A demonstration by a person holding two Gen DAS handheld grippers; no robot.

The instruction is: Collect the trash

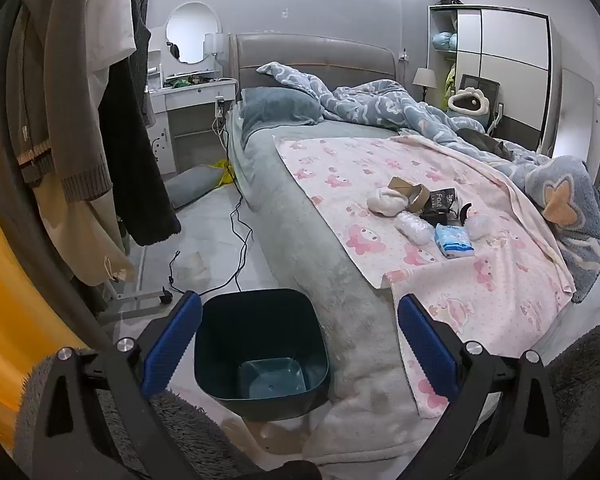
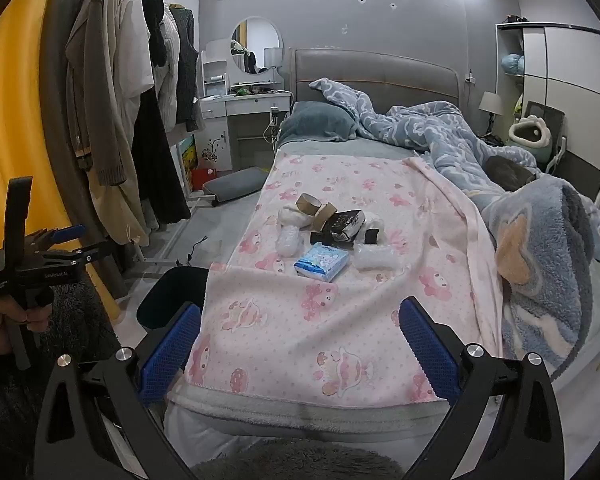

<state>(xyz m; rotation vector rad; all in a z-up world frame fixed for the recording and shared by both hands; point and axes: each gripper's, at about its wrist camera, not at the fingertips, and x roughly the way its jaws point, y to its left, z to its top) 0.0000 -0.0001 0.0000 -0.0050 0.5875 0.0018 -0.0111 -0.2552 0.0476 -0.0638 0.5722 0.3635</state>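
Note:
A pile of trash lies on the pink sheet point(image 2: 300, 328) of the bed: cardboard tape rolls point(image 2: 310, 205), a black box point(image 2: 346, 222), white crumpled wraps point(image 2: 374, 258), a clear plastic piece point(image 2: 288, 242) and a blue tissue pack point(image 2: 321, 262). The pile also shows in the left wrist view point(image 1: 428, 212). A dark teal bin point(image 1: 260, 352) stands empty on the floor at the bed's foot, just ahead of my open left gripper point(image 1: 300, 344). My right gripper point(image 2: 300, 348) is open and empty over the bed's foot edge, short of the pile. The left gripper also shows in the right wrist view point(image 2: 66, 242).
A clothes rack with hanging coats point(image 2: 132, 120) stands on the left. Black cables point(image 1: 236, 236) trail on the floor beside the bed. A blue duvet point(image 2: 440, 136) is bunched at the bed's right. A dresser point(image 2: 252, 120) and wardrobe point(image 2: 560, 92) line the back.

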